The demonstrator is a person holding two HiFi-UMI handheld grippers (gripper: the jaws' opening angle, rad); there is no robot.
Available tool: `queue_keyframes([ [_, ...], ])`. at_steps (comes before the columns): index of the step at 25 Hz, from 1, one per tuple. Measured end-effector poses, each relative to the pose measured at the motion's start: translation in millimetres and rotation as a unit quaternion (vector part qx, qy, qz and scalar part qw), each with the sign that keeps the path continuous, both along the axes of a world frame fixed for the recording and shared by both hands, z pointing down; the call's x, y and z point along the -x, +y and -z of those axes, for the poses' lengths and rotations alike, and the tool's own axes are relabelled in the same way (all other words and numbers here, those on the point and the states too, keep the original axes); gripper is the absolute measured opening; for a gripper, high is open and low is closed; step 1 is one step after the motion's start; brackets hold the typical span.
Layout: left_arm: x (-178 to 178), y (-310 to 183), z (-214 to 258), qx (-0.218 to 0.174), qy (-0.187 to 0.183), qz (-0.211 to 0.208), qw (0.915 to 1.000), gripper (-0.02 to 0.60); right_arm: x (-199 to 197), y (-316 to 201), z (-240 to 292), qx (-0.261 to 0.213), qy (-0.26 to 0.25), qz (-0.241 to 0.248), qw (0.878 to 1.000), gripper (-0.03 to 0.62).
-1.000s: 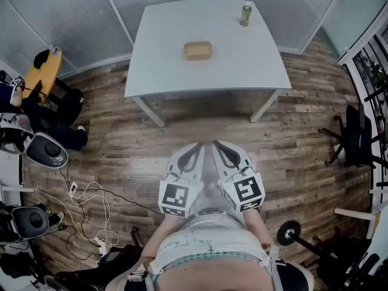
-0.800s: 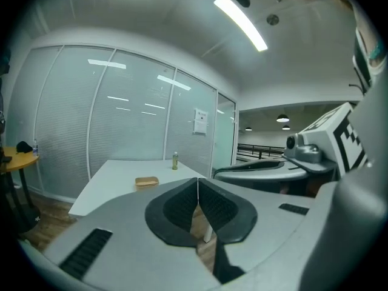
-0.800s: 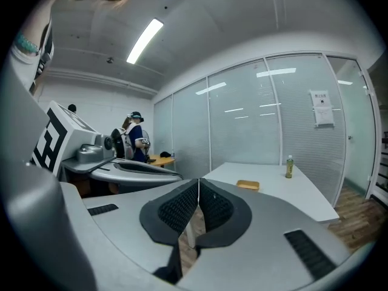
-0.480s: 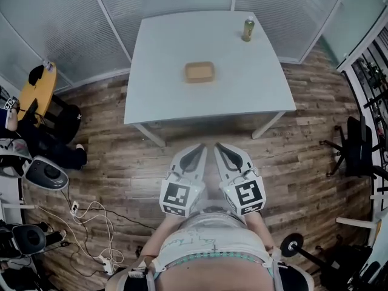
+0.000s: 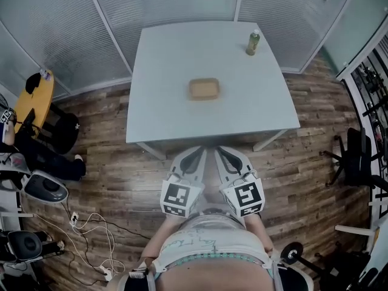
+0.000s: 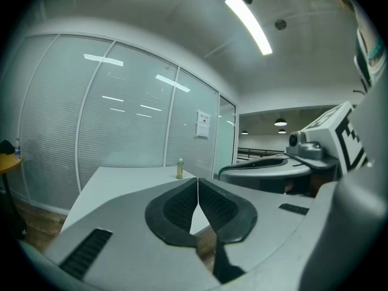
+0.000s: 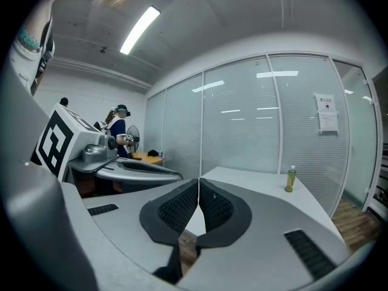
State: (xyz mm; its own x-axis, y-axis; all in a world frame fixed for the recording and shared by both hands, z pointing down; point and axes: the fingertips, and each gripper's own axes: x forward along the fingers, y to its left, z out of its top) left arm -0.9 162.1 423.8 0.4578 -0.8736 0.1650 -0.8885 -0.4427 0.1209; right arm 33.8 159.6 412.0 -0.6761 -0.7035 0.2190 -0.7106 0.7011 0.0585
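Left gripper (image 5: 193, 160) closed, empty, right gripper (image 5: 228, 159) likewise

bottle (image 5: 253, 43) label unreadable, tan tray (image 5: 204, 89) contents unclear

Head view steeply down over table (image 5: 170, 59); both gripper views level, toward it.

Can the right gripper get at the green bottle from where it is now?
Probably not from here: the right gripper, jaws shut, is short of the table's near edge, and the green bottle stands near its far right corner. Nothing blocks the way; the tan tray lies aside.
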Motion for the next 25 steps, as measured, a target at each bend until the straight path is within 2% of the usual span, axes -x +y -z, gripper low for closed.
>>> queue_keyframes([
  [11, 30, -30, -6, 0.001, -0.001, -0.01, 1.0, 0.005, 30, -35, -9, 0.011, -0.009, -0.018, 1.0, 0.002],
  [19, 38, -48, -10, 0.016, 0.005, -0.004, 0.9999, 0.005, 40, -51, -17, 0.026, 0.001, -0.003, 1.0, 0.002],
  [25, 46, -83, -19, 0.025, 0.006, 0.008, 0.9996, 0.005, 49, -85, -20, 0.029, -0.003, 0.008, 1.0, 0.002],
])
